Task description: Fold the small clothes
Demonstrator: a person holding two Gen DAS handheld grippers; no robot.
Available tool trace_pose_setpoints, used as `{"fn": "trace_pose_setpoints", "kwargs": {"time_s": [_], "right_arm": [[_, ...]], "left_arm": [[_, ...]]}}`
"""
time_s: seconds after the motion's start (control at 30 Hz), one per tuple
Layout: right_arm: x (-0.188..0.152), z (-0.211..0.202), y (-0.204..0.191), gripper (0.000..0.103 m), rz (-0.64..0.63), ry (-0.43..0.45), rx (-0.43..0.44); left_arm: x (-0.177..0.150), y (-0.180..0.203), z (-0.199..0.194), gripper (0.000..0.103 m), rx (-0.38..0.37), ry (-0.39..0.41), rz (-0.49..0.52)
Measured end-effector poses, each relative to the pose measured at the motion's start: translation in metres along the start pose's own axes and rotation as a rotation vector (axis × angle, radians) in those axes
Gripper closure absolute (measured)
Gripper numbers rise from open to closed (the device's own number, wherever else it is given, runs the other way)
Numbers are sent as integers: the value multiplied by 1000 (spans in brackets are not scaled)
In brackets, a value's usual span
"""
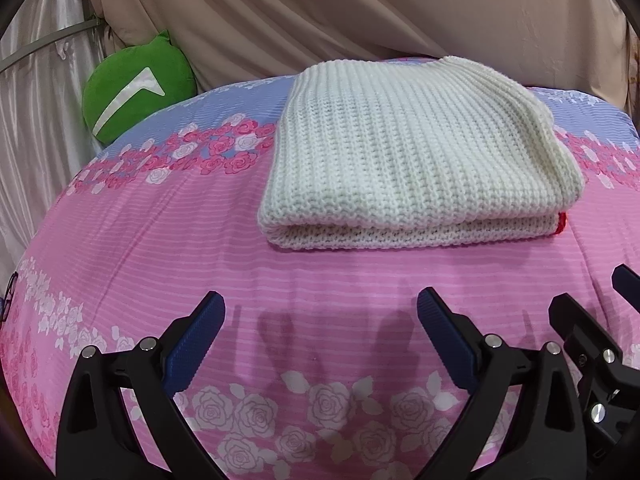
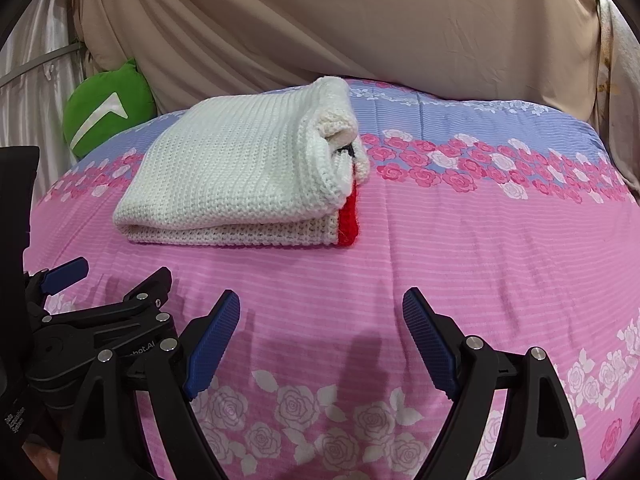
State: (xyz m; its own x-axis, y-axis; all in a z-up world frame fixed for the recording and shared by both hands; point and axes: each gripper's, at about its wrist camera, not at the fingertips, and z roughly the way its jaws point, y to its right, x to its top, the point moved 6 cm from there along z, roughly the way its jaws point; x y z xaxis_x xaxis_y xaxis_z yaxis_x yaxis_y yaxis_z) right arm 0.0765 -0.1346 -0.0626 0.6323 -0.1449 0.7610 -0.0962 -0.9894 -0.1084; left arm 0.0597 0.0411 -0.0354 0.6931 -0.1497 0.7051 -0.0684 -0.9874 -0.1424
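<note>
White knitted garment point(image 1: 412, 152), folded, red trim at one end: lies toward the far edge of the pink rose-print bedspread point(image 1: 168, 248). Left gripper point(image 1: 320, 312) and right gripper point(image 2: 320, 312): jaws spread, nothing between them, near the bedspread's near edge. Green cushion point(image 1: 136, 88): far left corner.

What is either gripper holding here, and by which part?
Nothing. The left gripper and right gripper are both open over the bedspread, short of the folded sweater.
</note>
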Motion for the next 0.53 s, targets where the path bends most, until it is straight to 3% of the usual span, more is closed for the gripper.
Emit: {"fn": "trace_pose_setpoints", "kwargs": {"time_s": [0.53], "right_arm": [[0,-2,0,20,6,2,-1]], "left_arm": [[-2,-1,-5,5,35,10,-7]]}}
